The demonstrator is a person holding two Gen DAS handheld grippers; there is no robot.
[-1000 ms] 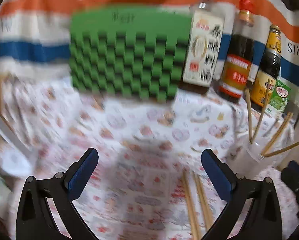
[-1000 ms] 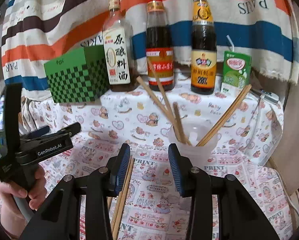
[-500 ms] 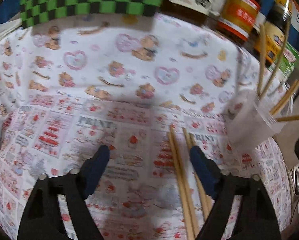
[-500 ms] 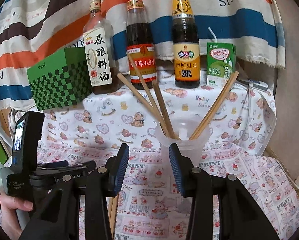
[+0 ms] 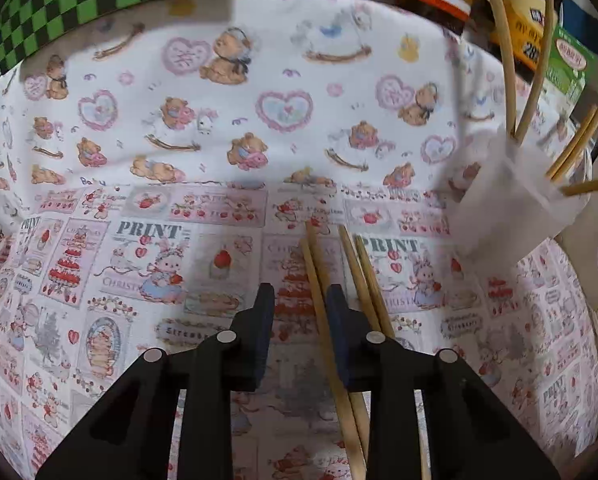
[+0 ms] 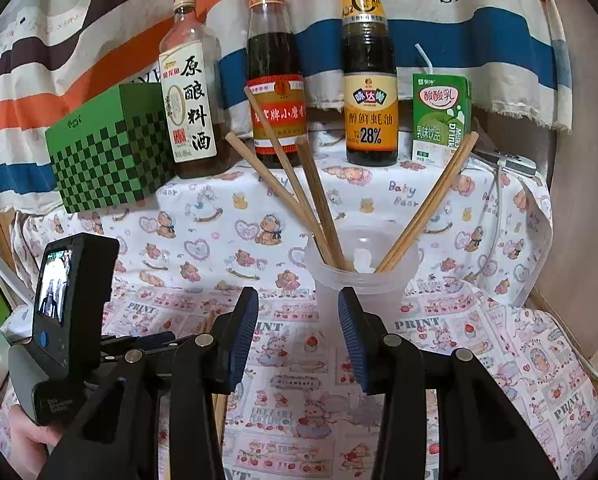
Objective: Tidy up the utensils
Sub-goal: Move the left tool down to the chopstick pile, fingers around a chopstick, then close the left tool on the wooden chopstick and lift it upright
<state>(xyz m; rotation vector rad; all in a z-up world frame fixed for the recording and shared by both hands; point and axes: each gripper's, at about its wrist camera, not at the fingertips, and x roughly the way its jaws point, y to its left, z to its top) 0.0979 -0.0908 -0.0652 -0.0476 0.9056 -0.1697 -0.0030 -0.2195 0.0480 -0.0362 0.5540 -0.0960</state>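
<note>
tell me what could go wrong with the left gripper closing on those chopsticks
1. The left gripper is closing with two chopsticks between its jaws, both lying by the right finger; it may pinch only one or tilt them.
2. Another pair lies just outside that finger and could get nudged.
3. The cup already holds splayed chopsticks, so new ones could catch on them or tip it.

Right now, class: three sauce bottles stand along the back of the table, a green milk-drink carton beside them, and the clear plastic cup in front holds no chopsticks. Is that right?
One detail is wrong. The clear plastic cup is not empty: chopsticks lean in it, as the right wrist view shows. The three sauce bottles and the green carton beside them are as stated.
</note>
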